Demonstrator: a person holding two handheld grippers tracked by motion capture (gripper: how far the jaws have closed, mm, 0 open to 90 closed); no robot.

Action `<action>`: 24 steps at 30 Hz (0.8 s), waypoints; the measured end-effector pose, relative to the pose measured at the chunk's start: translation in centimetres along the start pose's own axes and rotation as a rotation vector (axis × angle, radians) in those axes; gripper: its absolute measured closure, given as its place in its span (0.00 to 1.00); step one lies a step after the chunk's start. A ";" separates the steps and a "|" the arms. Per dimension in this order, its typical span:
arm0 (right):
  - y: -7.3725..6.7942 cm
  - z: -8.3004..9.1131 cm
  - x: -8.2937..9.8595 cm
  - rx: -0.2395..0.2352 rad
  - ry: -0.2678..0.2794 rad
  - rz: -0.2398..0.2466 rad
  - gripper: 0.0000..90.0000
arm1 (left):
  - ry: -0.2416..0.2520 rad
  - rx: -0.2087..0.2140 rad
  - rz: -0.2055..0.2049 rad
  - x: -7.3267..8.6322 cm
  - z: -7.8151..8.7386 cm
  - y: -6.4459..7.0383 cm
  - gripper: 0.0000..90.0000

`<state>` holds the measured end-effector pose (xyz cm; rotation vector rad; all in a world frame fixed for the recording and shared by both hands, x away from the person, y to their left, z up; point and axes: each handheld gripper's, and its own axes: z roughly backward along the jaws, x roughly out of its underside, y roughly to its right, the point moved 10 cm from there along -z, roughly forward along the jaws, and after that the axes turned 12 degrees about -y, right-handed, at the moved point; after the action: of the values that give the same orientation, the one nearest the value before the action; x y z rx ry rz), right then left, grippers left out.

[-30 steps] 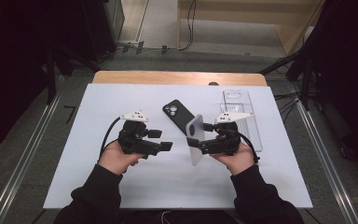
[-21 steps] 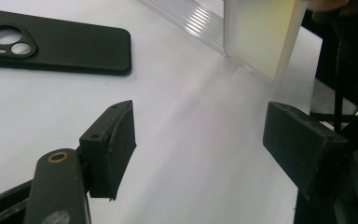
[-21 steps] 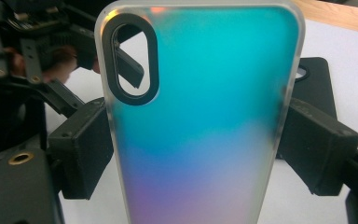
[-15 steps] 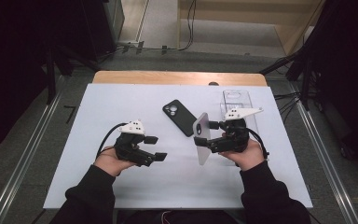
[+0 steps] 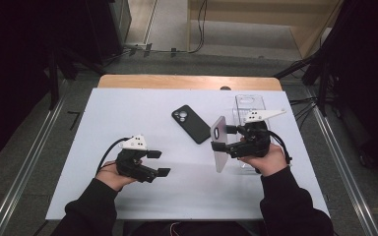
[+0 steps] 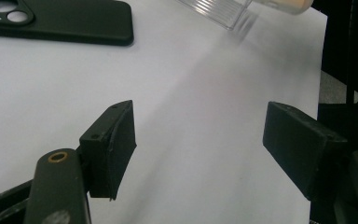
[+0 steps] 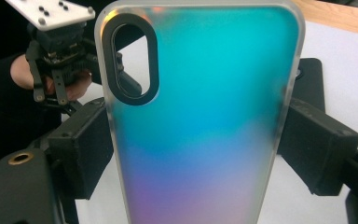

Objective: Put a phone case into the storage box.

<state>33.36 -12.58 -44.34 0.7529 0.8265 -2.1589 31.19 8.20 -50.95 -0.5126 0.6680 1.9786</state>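
High view: my left gripper (image 5: 158, 163) sits at the lower left of centre, held just above the white table (image 5: 103, 118), its jaws spread apart with nothing between them. My right gripper (image 5: 218, 139) is right of centre, its jaws closed on the long edges of a phone case (image 5: 218, 147) that stands on end, tilted, its camera hole toward the top. A black phone (image 5: 191, 123) lies flat near the middle of the frame, camera side up, just left of the case and apart from it. A clear box (image 5: 249, 104) rests at the upper right of the table, behind my right hand (image 5: 267, 160).

Left gripper view: the two black jaws rise from the bottom corners, wide apart, with bare white table between them. The phone (image 6: 65, 21) lies at the upper left, and a corner of the clear box (image 6: 216, 10) shows at the top centre.

Right gripper view: the case (image 7: 200, 112) takes the middle of the frame, a frosted shell shading from teal at the top to violet at the bottom, with a black-rimmed oval cutout at its upper left. Both jaws press its sides. My left gripper (image 7: 58, 60) and hand show at the upper left, beyond the case.
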 end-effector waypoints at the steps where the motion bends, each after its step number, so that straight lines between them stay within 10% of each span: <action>1: 0.1 0.2 0.0 0.003 0.001 0.002 0.16 | -0.004 -0.002 0.007 0.4 0.0 -0.1 0.29; 24: 4.2 6.7 -0.7 0.134 0.104 -0.110 0.16 | -0.004 -0.023 0.052 2.4 0.7 -0.3 0.29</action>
<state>35.23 -19.52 -40.97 0.9134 0.7981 -2.3068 30.26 10.39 -51.92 -0.5098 0.6626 2.0373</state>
